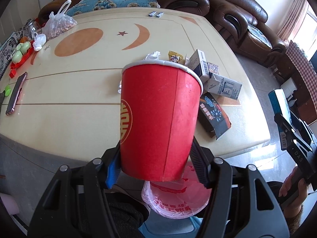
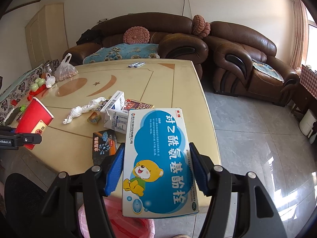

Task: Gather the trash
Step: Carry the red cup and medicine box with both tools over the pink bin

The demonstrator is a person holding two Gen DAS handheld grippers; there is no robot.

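My left gripper [image 1: 156,168] is shut on a red paper cup [image 1: 158,119] with a gold emblem, held upright above a bin lined with a pink bag [image 1: 174,204]. The right gripper [image 2: 156,170] is shut on a flat blue-and-white medicine box [image 2: 158,158] with a yellow bear, above the table's near edge, and the pink bag [image 2: 118,224] shows below it. On the cream table [image 2: 162,83] lie a black carton [image 2: 104,144], white cartons [image 2: 116,119], a twisted white plastic wrap [image 2: 83,109] and a small sweet wrapper [image 2: 93,117]. The red cup [image 2: 33,121] also shows at the left of the right wrist view.
A brown leather sofa [image 2: 158,37] and armchair [image 2: 247,59] stand behind the table. A bag of nuts [image 1: 59,23], green cups on a red tray [image 1: 19,53] and a phone [image 1: 15,93] sit at the table's left side. Two small sachets [image 1: 155,14] lie at its far edge. Grey tiled floor [image 2: 257,138] lies on the right.
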